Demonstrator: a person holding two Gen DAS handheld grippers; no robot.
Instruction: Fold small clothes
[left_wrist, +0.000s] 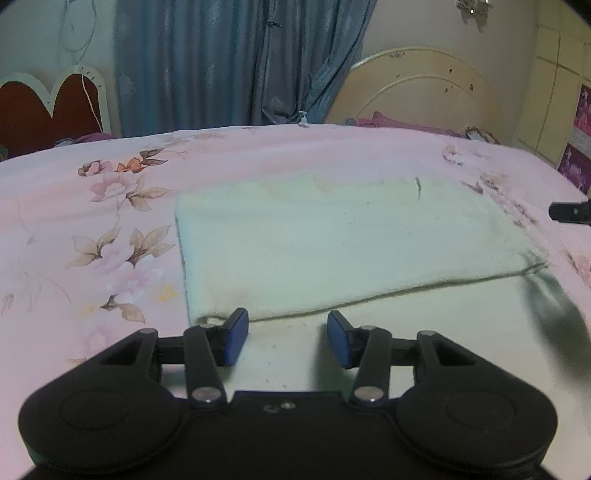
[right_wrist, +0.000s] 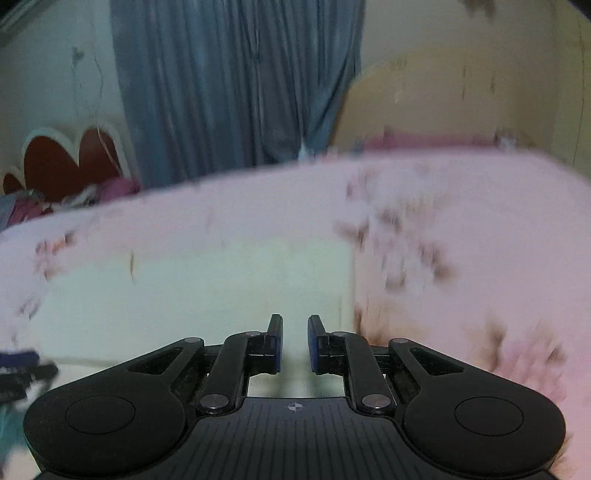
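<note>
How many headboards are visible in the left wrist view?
2. A red heart-shaped headboard stands at far left beyond the floral bedsheet; a cream arched headboard stands at upper right, beside the blue curtain. Others may lie outside the frame.

A big bed (left_wrist: 258, 155) is carrying everything. A pink sheet (left_wrist: 66, 221) with brown and pink flowers is covering it. A pale white cloth (left_wrist: 332, 240) is lying flat on the sheet, folded over so that one layer is sitting on top of another. In the right wrist view, the same cloth (right_wrist: 221, 280) is looking blurry on the pink sheet (right_wrist: 480, 240).
</note>
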